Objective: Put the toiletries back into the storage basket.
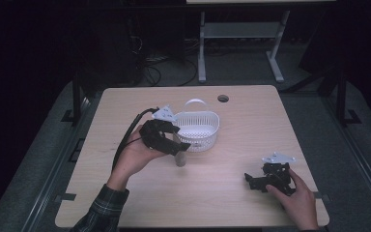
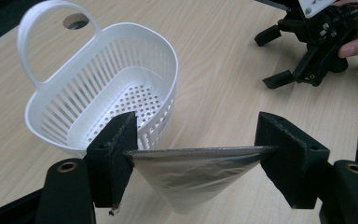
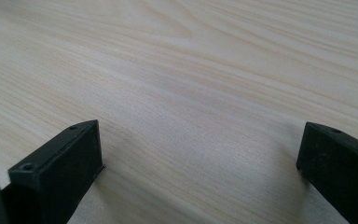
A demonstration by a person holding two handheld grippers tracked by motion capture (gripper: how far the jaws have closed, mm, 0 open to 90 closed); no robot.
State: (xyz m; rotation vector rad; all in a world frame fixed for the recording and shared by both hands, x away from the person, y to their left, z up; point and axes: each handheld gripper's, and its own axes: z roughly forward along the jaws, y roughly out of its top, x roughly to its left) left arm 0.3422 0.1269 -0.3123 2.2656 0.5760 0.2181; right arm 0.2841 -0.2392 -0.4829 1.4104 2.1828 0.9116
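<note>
Clearly the left claw (image 2: 193, 158) is clenched on the rim of a thin, translucent cup (image 2: 191, 179), held just beside the white basket (image 2: 74, 109) above the counter (image 2: 223, 70). It looks light and flimsy (probably crushable), so a gentle hold across the rim seems wise. Meanwhile the right claw (image 3: 200, 163) rests low on the counter, released, jaws wide, well apart from the basket.

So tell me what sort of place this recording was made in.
Probably a lab or workshop set up for recording, not a home: a bare wooden table with a cable hole, cables on the floor behind it, and a metal-legged bench in dark surroundings.
</note>
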